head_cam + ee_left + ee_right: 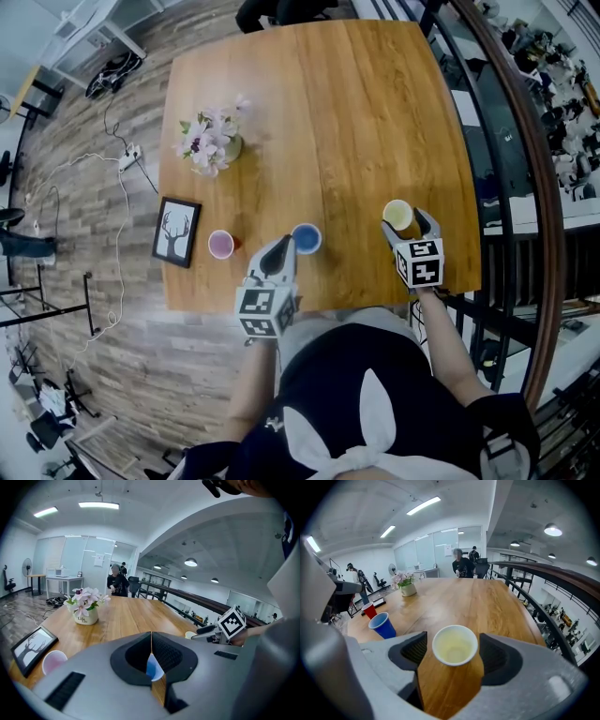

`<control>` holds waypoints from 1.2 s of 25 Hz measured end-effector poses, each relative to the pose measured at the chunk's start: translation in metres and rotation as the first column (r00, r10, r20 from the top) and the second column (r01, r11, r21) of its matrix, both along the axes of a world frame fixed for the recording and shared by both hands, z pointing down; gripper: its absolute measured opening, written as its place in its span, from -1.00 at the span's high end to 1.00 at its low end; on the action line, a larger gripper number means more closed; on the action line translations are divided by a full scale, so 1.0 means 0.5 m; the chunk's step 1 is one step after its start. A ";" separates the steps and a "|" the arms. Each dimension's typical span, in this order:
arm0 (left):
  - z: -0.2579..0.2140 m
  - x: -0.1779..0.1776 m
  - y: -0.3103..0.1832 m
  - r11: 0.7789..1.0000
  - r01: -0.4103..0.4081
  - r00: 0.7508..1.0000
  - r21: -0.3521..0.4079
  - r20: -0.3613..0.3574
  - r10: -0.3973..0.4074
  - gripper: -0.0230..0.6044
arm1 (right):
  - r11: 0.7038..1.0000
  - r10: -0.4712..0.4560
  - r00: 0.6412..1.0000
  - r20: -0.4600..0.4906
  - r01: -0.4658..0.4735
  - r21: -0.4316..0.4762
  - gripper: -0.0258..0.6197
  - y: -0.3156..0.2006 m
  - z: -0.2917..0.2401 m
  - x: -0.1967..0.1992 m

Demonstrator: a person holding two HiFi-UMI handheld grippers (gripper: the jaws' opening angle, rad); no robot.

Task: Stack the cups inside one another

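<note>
**Step in hand: grasping the yellow cup (judged).**

1. State. The right gripper (454, 652) stood wide open. The yellow cup (455, 645) stood upright on the table (356, 112) between its jaws, with a gap on either side. Nothing was gripped. This cup stood well to the right of the blue cup (306, 238). The red cup (221, 245) stood near the blue cup on the opposite side.

2. The left gripper (151, 653) had its jaws closed together and held nothing. Its tip hung just beside the blue cup, on the red cup's side.

3. Procedure (recommended). The jaws probably needed to be centred on the yellow cup, so that both pads would meet the wall together, below the rim. A thin cup would likely buckle or tip, so the closing force had to be light. Once lifted clear, the cup would need to be kept upright, carried across to the blue cup, aligned over its mouth and lowered straight in.
</note>
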State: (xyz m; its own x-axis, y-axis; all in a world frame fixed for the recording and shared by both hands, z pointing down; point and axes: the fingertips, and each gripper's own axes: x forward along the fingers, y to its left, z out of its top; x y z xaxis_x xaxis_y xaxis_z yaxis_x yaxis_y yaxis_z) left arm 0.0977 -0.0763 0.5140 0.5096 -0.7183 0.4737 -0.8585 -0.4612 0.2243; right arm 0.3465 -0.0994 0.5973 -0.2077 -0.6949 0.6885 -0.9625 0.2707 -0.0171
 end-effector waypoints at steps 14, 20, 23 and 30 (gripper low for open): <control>0.014 0.031 0.002 0.999 0.034 0.999 -0.012 0.007 -0.034 0.86 | 0.994 -0.079 0.997 -0.005 0.078 -0.070 -0.15 0.002 0.048 0.011; 0.020 0.042 0.007 0.999 0.042 0.999 -0.015 0.013 -0.042 0.86 | 0.990 -0.118 0.993 -0.006 0.117 -0.080 -0.15 0.002 0.048 0.005; 0.020 0.050 0.010 0.999 0.046 0.999 -0.017 0.011 -0.045 0.86 | 0.987 -0.140 0.990 -0.007 0.139 -0.085 -0.11 0.006 0.049 0.006; 0.023 0.054 0.014 0.999 0.051 0.999 -0.018 0.014 -0.051 0.86 | 0.984 -0.163 0.987 -0.008 0.162 -0.079 -0.11 0.005 0.049 0.006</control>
